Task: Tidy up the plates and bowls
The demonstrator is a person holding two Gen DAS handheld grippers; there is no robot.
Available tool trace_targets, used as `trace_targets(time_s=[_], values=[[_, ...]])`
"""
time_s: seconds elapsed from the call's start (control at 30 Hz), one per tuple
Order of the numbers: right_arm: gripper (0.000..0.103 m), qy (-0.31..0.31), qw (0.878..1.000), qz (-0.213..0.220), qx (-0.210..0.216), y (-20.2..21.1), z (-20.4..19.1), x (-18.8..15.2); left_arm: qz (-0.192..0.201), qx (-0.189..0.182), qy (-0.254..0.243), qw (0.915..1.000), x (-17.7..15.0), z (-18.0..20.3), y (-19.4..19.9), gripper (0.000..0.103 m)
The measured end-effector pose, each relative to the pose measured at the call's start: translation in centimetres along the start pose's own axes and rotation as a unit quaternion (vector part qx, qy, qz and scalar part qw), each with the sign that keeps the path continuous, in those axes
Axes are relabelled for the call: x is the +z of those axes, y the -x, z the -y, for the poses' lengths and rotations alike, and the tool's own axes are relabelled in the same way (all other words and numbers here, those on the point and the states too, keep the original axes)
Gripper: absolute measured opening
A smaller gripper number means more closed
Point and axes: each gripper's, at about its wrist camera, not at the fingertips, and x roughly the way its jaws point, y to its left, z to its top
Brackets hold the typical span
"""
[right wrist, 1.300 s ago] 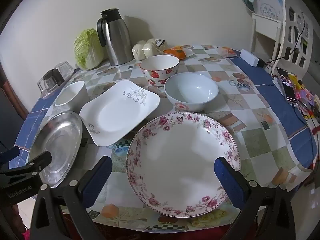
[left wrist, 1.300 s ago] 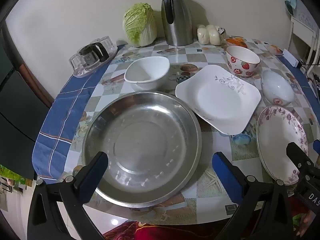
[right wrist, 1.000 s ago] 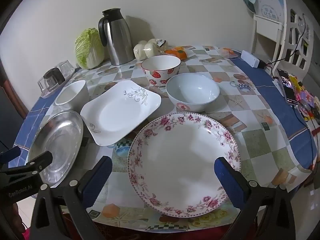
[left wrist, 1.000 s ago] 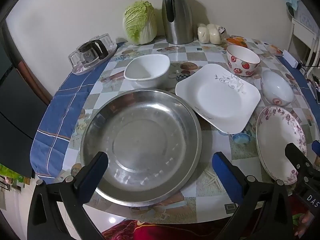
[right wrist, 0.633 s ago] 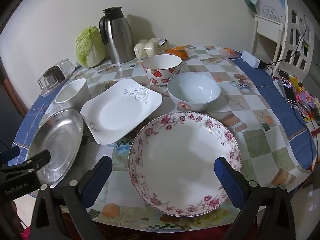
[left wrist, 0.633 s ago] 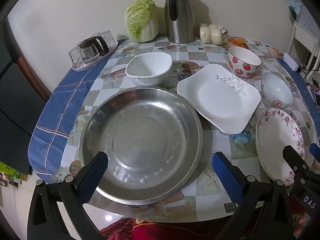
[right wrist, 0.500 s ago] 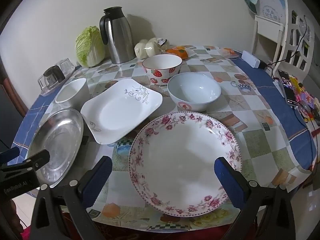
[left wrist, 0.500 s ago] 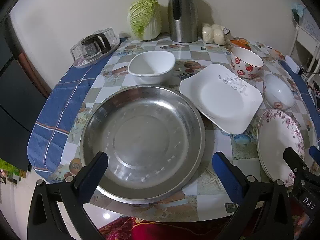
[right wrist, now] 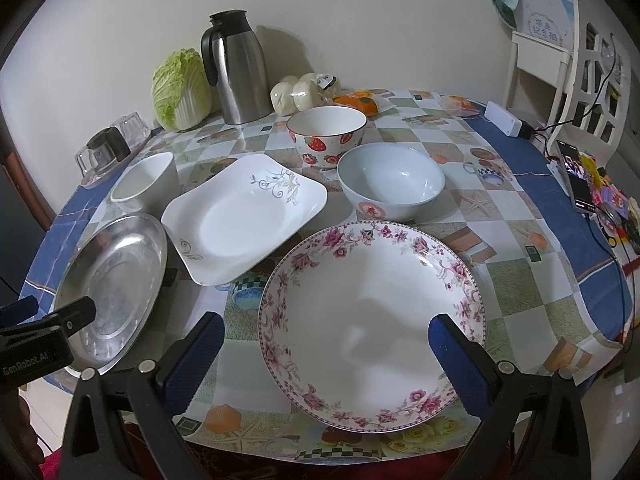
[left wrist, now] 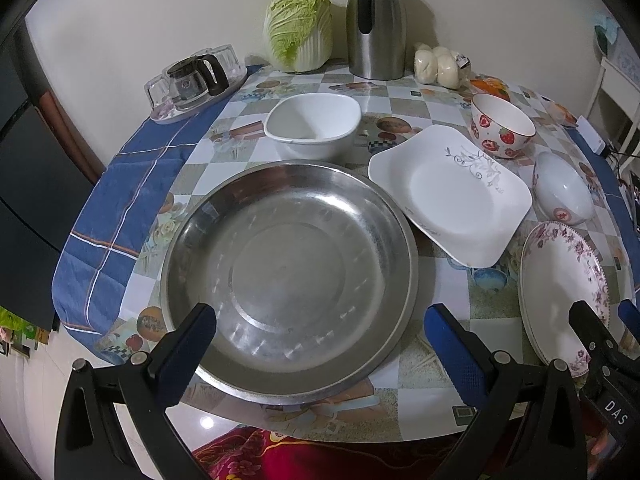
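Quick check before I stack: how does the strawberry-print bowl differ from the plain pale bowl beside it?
The round strawberry-print bowl has red berries on its wall; the plain pale round bowl shows only one small red mark. The strawberry bowl looks narrower with steeper sides; the pale bowl is wider and more flared. The strawberry bowl sits nearer the wall. Both stand upright and empty.

"DAS" was legible in white on the black body of the right gripper (left wrist: 612,404) at the lower right of the left wrist view. "GenRobot.AI" ran along the black body of the left gripper (right wrist: 28,356) at the lower left of the right wrist view. A white sign (right wrist: 545,28) at the upper right carried Chinese characters too small to read.
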Motion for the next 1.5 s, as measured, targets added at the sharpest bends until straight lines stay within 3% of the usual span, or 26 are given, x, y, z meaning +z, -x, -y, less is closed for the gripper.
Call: trace_targets(time_s=[1.5], values=[[0.103, 0.008, 1.000, -0.007, -0.004, -0.24, -0.37, 0.01, -0.010, 0.000, -0.002, 1.0000, -0.51, 0.45, -0.77, 0.103]])
